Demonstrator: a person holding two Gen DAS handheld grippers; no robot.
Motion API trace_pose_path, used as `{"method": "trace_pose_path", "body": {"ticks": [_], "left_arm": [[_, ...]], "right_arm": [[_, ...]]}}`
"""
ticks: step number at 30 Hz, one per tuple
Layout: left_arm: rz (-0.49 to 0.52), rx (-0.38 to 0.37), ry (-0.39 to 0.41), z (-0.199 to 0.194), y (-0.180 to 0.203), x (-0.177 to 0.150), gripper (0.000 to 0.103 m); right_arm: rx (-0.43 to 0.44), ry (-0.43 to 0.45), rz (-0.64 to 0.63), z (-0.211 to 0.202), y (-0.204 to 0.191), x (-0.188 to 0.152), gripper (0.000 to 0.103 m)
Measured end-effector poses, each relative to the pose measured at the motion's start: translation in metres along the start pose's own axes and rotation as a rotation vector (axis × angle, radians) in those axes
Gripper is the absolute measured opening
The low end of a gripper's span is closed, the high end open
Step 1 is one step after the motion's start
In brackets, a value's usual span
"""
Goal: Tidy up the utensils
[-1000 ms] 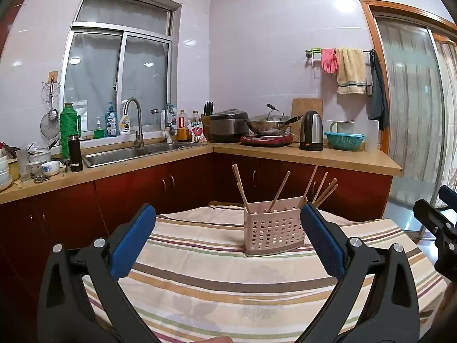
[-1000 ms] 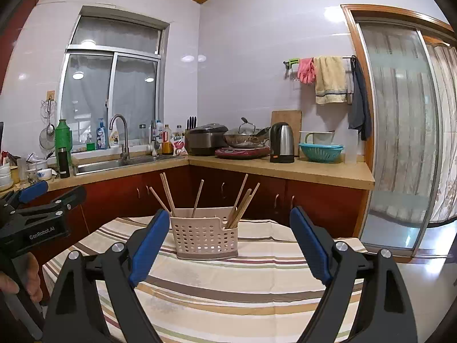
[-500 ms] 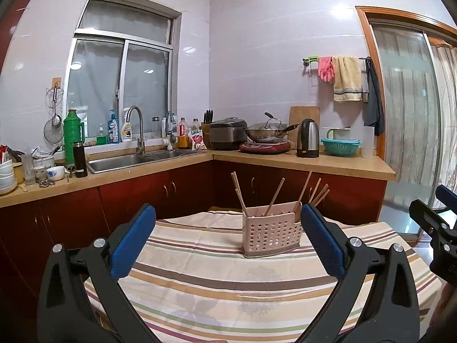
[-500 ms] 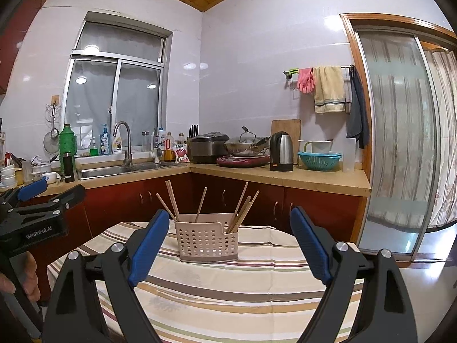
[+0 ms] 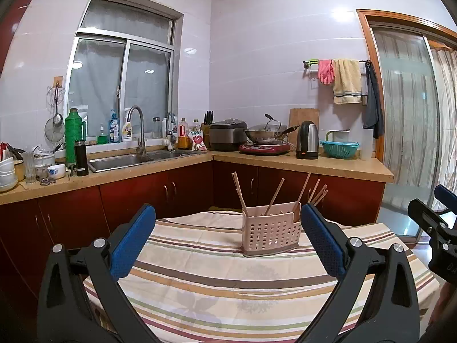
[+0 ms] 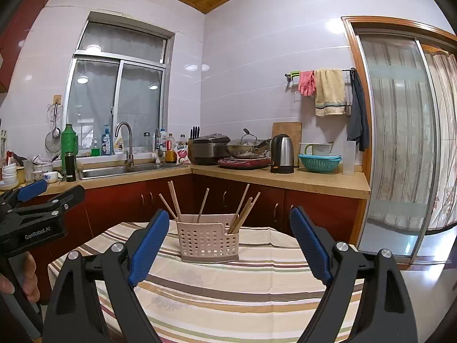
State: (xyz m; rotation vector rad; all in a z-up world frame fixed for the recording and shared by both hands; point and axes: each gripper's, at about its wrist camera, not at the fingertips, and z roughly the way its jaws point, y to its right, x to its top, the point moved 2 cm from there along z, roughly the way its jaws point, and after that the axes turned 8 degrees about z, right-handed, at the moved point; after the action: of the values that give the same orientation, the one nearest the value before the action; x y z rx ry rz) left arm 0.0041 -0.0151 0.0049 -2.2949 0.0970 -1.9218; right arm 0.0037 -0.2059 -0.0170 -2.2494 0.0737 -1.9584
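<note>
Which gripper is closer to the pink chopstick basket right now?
Neither clearly. The left gripper and right gripper both hang open, short of the basket; it sits right of centre for the left, roughly centred for the right.

Each gripper, left gripper (image 5: 228, 240) and right gripper (image 6: 230, 244), has a black plastic frame with triangular cut-outs, silver round screws at the joints and two textured blue finger pads (image 6: 148, 247), the left one bearing white "GenRobot.AI" lettering beside a bare-skinned hand (image 6: 21, 281).
</note>
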Motion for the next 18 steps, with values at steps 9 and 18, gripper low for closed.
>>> {"method": "trace_pose_path", "body": {"ticks": [9,18], "left_arm": [[-0.008,-0.004,-0.011,0.003,-0.002,-0.001,0.099],[-0.018,-0.007,-0.028,0.013,-0.004,-0.006,0.099]], "right_arm": [[0.001,-0.005,-0.005,-0.001,-0.004,0.000,0.084],[0.001,-0.022,-0.002,0.006,-0.005,-0.004,0.084]]}}
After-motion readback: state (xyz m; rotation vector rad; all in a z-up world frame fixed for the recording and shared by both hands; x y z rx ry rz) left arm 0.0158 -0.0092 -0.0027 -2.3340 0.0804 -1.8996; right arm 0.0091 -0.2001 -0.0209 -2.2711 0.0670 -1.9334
